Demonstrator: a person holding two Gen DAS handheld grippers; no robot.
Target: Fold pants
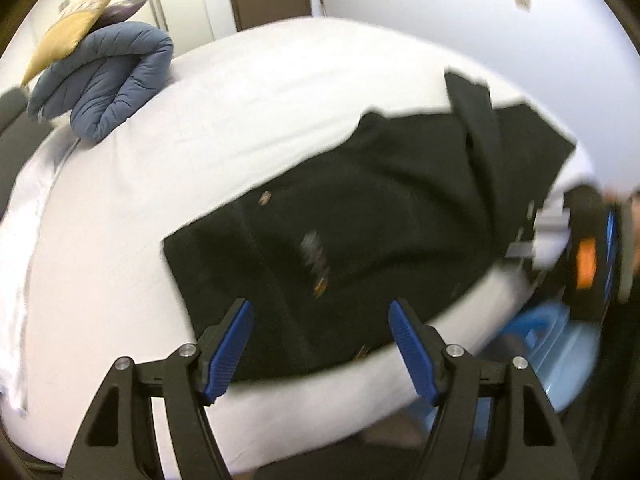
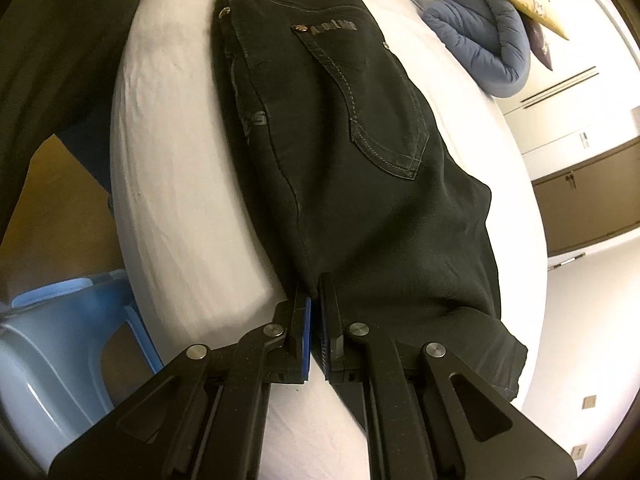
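The black denim pants [image 2: 352, 152] lie flat on the white-sheeted bed [image 2: 180, 184], filling the middle of the right wrist view with a stitched back pocket [image 2: 376, 112] facing up; they look already doubled leg over leg. At the bottom centre of that view the right gripper [image 2: 314, 312] has its blue pads [image 2: 307, 336] pinched nearly together on the near edge of the cloth, so it seems to have hold of the pants there. The left gripper [image 1: 320, 344] sits at the bottom of its own blurred view with its jaws spread wide over the pants' near edge, gripping nothing. A rolled blue quilted blanket [image 1: 108, 76] rests at the upper left. I'd judge a crosswise fold is starting: next the left needs to close on the edge too, then both lift and carry it over evenly.
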